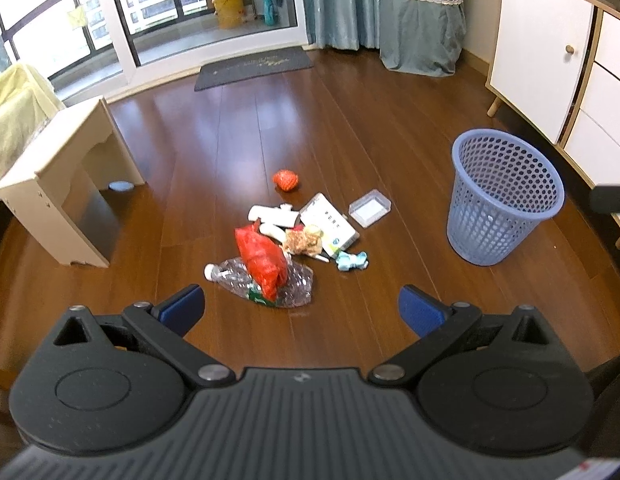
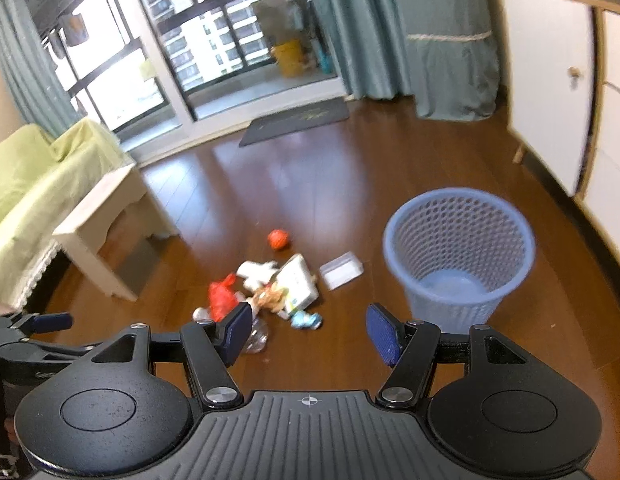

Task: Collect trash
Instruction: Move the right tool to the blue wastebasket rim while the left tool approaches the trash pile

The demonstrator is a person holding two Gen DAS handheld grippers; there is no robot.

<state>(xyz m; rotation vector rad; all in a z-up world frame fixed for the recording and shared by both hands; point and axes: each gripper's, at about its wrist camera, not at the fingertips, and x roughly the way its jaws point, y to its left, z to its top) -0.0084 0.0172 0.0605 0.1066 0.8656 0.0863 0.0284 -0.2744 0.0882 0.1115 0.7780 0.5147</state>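
A heap of trash lies on the wooden floor: a crushed clear bottle [image 1: 285, 286], a red plastic bag [image 1: 261, 258] on top of it, a white box [image 1: 330, 224], a crumpled brown wad [image 1: 303, 242], white tubes [image 1: 269, 216], a light-blue scrap [image 1: 352, 261], a clear lid [image 1: 370, 208] and an orange ball [image 1: 285, 180]. The blue mesh bin [image 1: 504, 196] stands empty to the right of the heap. My left gripper [image 1: 301, 312] is open, above and short of the bottle. My right gripper [image 2: 310, 334] is open too, above the heap's near edge, with the bin [image 2: 460, 256] on its right.
A white stool [image 1: 65, 184] stands left of the heap beside a green-covered sofa [image 2: 33, 184]. A white cabinet [image 1: 550, 64] lines the right wall. A dark mat [image 1: 253, 66] lies before the balcony door, with curtains [image 1: 390, 8] behind. The left gripper [image 2: 41, 326] shows at the right wrist view's left edge.
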